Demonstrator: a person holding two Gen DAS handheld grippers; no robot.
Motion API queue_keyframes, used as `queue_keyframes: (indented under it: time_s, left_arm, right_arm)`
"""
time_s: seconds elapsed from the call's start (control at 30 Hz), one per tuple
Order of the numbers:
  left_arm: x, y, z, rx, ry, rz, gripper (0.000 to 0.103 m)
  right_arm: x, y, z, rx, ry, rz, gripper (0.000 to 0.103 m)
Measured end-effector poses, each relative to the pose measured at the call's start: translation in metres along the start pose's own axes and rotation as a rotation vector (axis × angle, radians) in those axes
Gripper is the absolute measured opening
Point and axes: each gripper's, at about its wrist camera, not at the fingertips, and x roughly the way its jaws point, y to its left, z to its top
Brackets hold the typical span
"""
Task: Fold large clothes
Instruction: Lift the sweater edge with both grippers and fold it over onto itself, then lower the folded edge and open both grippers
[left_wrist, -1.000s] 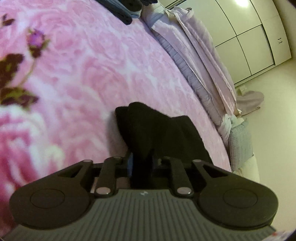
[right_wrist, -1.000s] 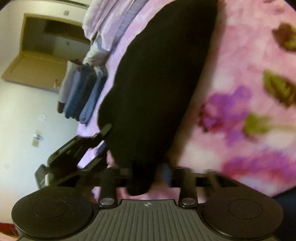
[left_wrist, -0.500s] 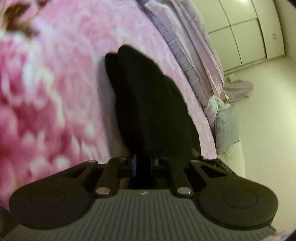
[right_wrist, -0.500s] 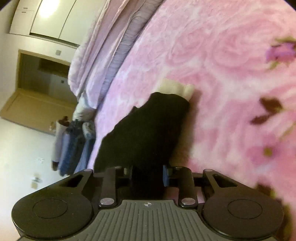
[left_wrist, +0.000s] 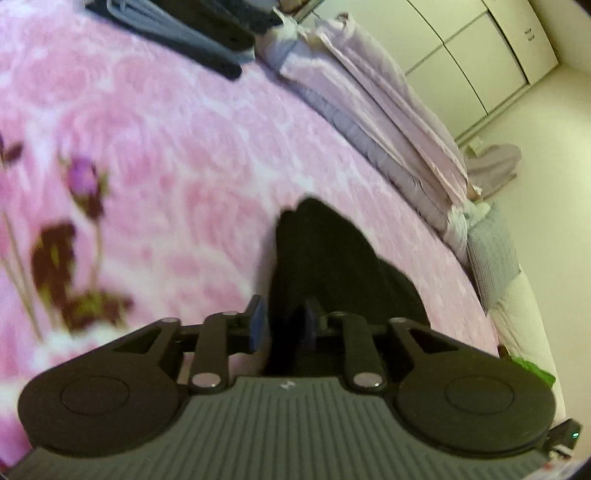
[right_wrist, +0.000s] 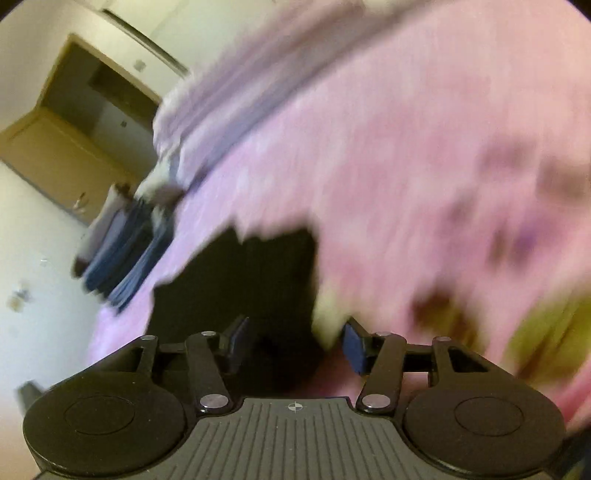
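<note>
Right wrist view smeared by motion, floral print of pink fleece blanket (right_wrist: 424, 155) unreadable, stack of folded blue clothes (right_wrist: 122, 254) beyond the blanket's far edge indistinct, black garment (right_wrist: 255, 280) outline ragged.

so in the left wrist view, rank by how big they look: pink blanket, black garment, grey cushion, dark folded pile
1. pink blanket
2. black garment, though it is nearest the camera
3. dark folded pile, partly cut off, and grey cushion: look alike, unsure

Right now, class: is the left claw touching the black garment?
Touching. In the left wrist view, the left claw has both pads pressed against a fold of the black garment, with no gap showing, above the pink bedspread.
</note>
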Motion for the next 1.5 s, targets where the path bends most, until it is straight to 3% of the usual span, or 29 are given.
queue_keyframes:
  time_s: [0.07, 0.1, 0.23, 0.33, 0.37, 0.4, 0.43, 0.5, 0.57, 0.63, 0.67, 0.77, 0.83, 0.87, 0.97, 1.1, 1.17, 1.27, 1.33, 1.4, 1.5]
  left_arm:
    - [0.006, 0.002, 0.013, -0.001, 0.002, -0.017, 0.028]
    - [0.013, 0.002, 0.018, -0.002, 0.008, -0.029, 0.030]
    - [0.052, -0.002, 0.040, -0.053, 0.058, -0.063, 0.035]
    - [0.078, -0.007, 0.050, -0.035, 0.082, -0.056, 0.033]
    - [0.083, -0.009, 0.052, -0.026, 0.092, -0.048, 0.025]
    - [0.088, -0.012, 0.053, -0.006, 0.099, -0.033, 0.017]
    - [0.089, -0.014, 0.054, 0.015, 0.092, -0.017, 0.009]
    - [0.087, -0.015, 0.054, 0.051, 0.062, -0.020, 0.008]
    - [0.089, -0.014, 0.047, 0.083, 0.036, -0.004, 0.010]
    - [0.098, -0.013, 0.039, 0.106, 0.030, 0.032, 0.012]
    - [0.097, -0.017, 0.038, 0.124, 0.020, 0.051, 0.015]
    - [0.078, -0.034, 0.036, 0.203, -0.036, 0.164, 0.020]
    - [0.057, -0.042, 0.031, 0.232, -0.067, 0.216, 0.018]
    - [0.048, -0.047, 0.027, 0.247, -0.065, 0.231, 0.018]
    - [0.018, -0.071, -0.001, 0.315, -0.028, 0.187, 0.018]
    - [-0.008, -0.096, -0.051, 0.380, 0.034, 0.150, 0.018]
    - [-0.007, -0.101, -0.071, 0.409, 0.071, 0.175, 0.020]
    - [-0.006, -0.106, -0.087, 0.465, 0.063, 0.238, 0.023]
    - [-0.014, -0.115, -0.088, 0.479, 0.062, 0.281, 0.022]
    - [-0.026, -0.122, -0.092, 0.505, 0.048, 0.294, 0.023]
    - [-0.043, -0.130, -0.100, 0.528, 0.040, 0.311, 0.027]
  right_arm:
    - [0.000, 0.003, 0.023, -0.037, -0.075, -0.014, 0.051]
    - [0.008, 0.007, 0.035, -0.054, -0.079, 0.030, 0.051]
    - [0.078, 0.023, 0.059, -0.087, 0.106, 0.188, 0.051]
    - [0.127, 0.036, 0.062, -0.097, 0.178, 0.195, 0.051]
    - [0.138, 0.039, 0.059, -0.102, 0.190, 0.186, 0.036]
    - [0.147, 0.039, 0.058, -0.090, 0.194, 0.173, 0.005]
    - [0.154, 0.039, 0.058, -0.085, 0.207, 0.184, 0.004]
    - [0.148, 0.040, 0.058, -0.123, 0.138, 0.181, 0.003]
    - [0.141, 0.040, 0.058, -0.153, 0.093, 0.125, 0.003]
    - [0.148, 0.040, 0.049, -0.188, 0.125, 0.050, 0.003]
    - [0.147, 0.043, 0.046, -0.215, 0.110, 0.035, 0.005]
    - [0.123, 0.060, 0.042, -0.285, 0.052, -0.073, 0.029]
    - [0.096, 0.072, 0.035, -0.341, -0.035, -0.182, 0.030]
    - [0.081, 0.076, 0.029, -0.363, -0.057, -0.196, 0.030]
    - [0.042, 0.088, 0.003, -0.398, -0.041, -0.117, 0.030]
    - [0.008, 0.100, -0.051, -0.487, -0.009, -0.117, 0.030]
    - [0.015, 0.099, -0.070, -0.504, 0.040, -0.141, 0.030]
    - [0.035, 0.089, -0.086, -0.533, 0.099, -0.186, 0.030]
    - [0.027, 0.091, -0.086, -0.499, 0.090, -0.186, 0.032]
    - [0.012, 0.096, -0.084, -0.481, 0.090, -0.174, 0.045]
    - [-0.014, 0.106, -0.086, -0.503, 0.058, -0.164, 0.055]
